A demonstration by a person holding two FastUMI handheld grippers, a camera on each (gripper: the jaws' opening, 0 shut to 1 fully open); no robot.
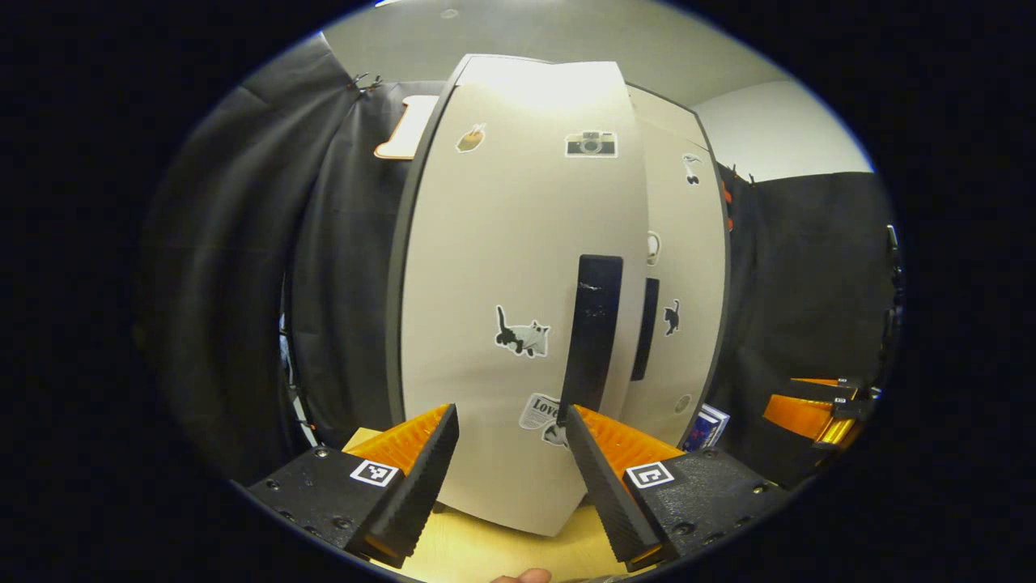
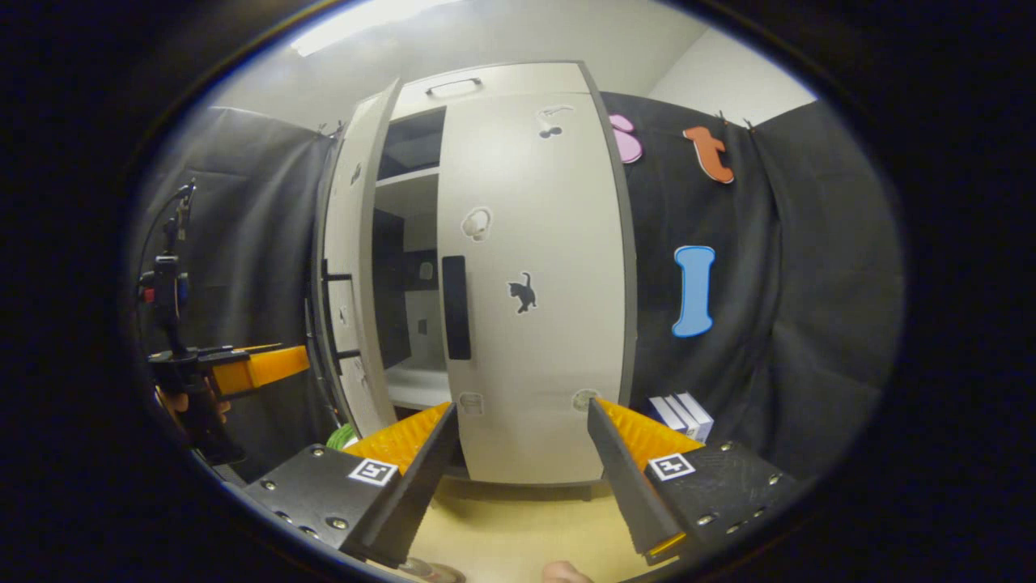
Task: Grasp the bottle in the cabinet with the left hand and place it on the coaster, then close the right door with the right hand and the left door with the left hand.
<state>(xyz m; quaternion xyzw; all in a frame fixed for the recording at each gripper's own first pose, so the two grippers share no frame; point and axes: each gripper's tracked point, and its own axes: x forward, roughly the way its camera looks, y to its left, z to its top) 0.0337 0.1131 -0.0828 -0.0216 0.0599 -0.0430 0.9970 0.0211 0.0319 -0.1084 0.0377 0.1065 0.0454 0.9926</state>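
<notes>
The left door of the white cabinet stands upright and partly open, its tall dark handle running vertically just ahead of the left gripper, whose fingers are spread apart and clamp nothing. The right door lies closed flat against the cabinet front, its own vertical handle beside the gap that shows bare shelves inside. The right gripper hangs level before that door, fingers apart and empty, above the pale tabletop.

walls: black cloth | ceiling: pale, lit | tabletop: probably wood
</notes>
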